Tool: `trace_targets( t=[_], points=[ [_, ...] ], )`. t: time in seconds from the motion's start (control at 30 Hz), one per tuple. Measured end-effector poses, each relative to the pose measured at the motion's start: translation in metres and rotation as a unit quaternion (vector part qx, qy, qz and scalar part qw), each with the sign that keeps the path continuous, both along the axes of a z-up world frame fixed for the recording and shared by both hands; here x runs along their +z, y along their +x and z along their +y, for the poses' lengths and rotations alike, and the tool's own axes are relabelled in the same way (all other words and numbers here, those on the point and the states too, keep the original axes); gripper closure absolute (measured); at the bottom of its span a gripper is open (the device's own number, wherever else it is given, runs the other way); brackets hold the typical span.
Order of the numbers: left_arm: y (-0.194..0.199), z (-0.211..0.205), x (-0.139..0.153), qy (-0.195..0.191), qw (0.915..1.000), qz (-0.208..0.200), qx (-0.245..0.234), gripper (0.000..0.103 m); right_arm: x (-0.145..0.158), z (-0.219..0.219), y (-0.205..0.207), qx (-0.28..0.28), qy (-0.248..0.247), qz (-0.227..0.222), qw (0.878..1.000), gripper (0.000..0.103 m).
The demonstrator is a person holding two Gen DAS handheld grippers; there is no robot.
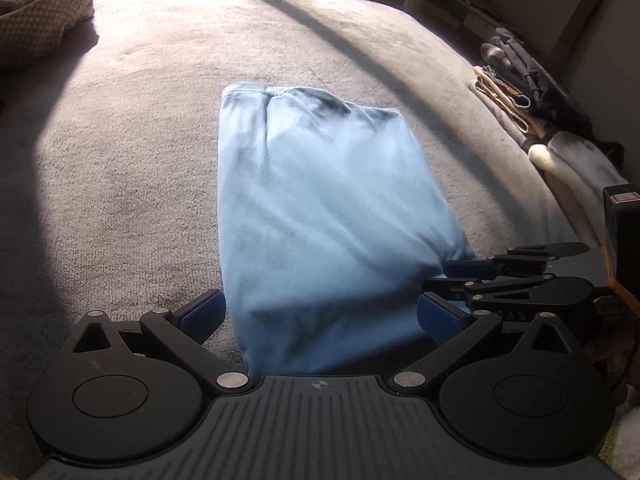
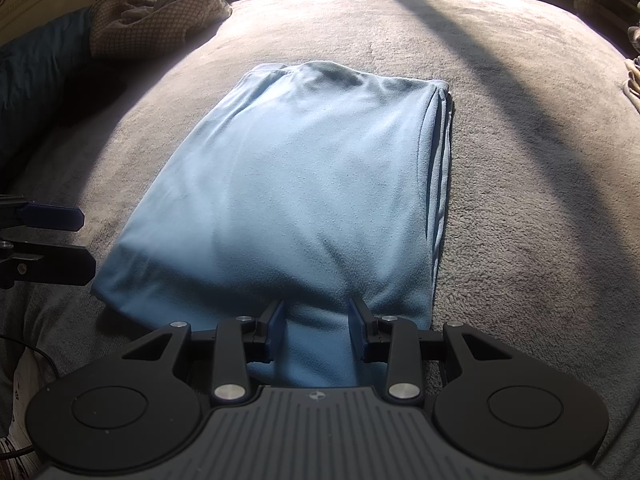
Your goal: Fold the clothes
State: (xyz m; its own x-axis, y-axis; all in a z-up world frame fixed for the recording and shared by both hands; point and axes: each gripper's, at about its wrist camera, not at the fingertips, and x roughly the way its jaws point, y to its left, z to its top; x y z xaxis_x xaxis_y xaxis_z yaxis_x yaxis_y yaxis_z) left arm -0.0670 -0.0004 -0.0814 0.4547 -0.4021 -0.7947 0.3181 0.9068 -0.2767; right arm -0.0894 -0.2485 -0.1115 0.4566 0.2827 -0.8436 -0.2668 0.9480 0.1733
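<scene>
A light blue folded garment (image 1: 320, 200) (image 2: 304, 184) lies flat on the grey blanket (image 1: 132, 152) (image 2: 520, 200), its long side running away from me. My right gripper (image 2: 318, 328) is shut on the garment's near edge, and the fabric bunches into a narrow neck between the blue pads (image 2: 276, 328). In the left wrist view the right gripper (image 1: 452, 280) appears side-on at the garment's near right corner. My left gripper (image 1: 320, 316) stands wide open at the near left corner, its fingers spread wider than the fold. In the right wrist view the left gripper (image 2: 76, 240) sits just left of that corner, pressing nothing.
A beige patterned cloth heap (image 1: 36, 20) (image 2: 152, 16) lies at the far left beside dark blue bedding (image 2: 36, 76). A stack of folded clothes (image 1: 536, 112) lines the blanket's right edge. A broad shadow band (image 1: 360, 48) crosses the sunlit blanket.
</scene>
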Motion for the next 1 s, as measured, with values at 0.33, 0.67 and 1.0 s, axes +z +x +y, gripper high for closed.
trace_targets(
  t=[0.33, 0.67, 1.0],
  points=[
    [0.0003, 0.0002, 0.0002, 0.000, 1.0000, 0.002, 0.000, 0.000, 0.0001, 0.0003, -0.0005, 0.000, 0.000, 0.000, 1.000, 0.065],
    [0.0005, 0.0008, 0.0003, 0.002, 1.0000, 0.004, 0.001, 0.000, 0.0001, 0.0012, -0.0016, 0.000, 0.000, 0.000, 1.000, 0.065],
    [0.0071, 0.0064, -0.0024, 0.016, 0.9998, -0.003, 0.011, 0.000, 0.0033, -0.0035, -0.0005, -0.003, 0.011, -0.002, 1.000, 0.063]
  ],
)
